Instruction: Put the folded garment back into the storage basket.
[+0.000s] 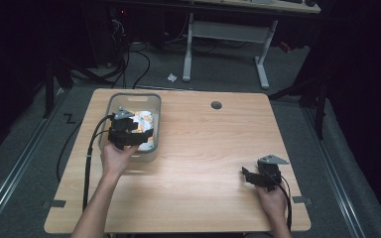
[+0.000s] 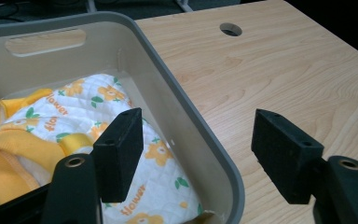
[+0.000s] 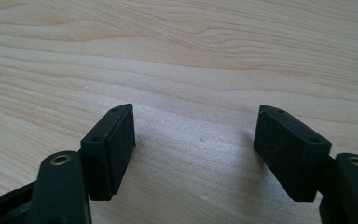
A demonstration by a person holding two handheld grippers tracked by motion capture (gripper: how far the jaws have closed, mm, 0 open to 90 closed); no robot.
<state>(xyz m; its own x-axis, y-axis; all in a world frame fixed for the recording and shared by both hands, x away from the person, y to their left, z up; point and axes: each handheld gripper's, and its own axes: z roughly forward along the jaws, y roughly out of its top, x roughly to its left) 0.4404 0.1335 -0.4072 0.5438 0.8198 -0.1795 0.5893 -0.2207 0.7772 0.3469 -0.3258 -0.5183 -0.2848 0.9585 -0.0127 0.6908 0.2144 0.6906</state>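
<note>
A grey plastic bin (image 1: 155, 111) stands on the left half of the wooden table (image 1: 208, 144). Inside it lies a white quilted cloth (image 2: 102, 100) with orange flowers and a yellow trim. My left gripper (image 1: 129, 135) hovers over the bin's near right corner, open. In the left gripper view its jaws straddle the bin's right wall (image 2: 186, 114), one over the cloth and one over bare table, and hold nothing. My right gripper (image 1: 258, 177) rests low at the table's near right, open, with only wood grain (image 3: 196, 135) between its jaws.
A round cable hole (image 1: 216, 105) sits in the table's far middle. Beyond the table stands a white-legged desk (image 1: 223, 34), with cables on the dark floor. A black cable (image 1: 87, 163) trails from the left gripper along the table's left side.
</note>
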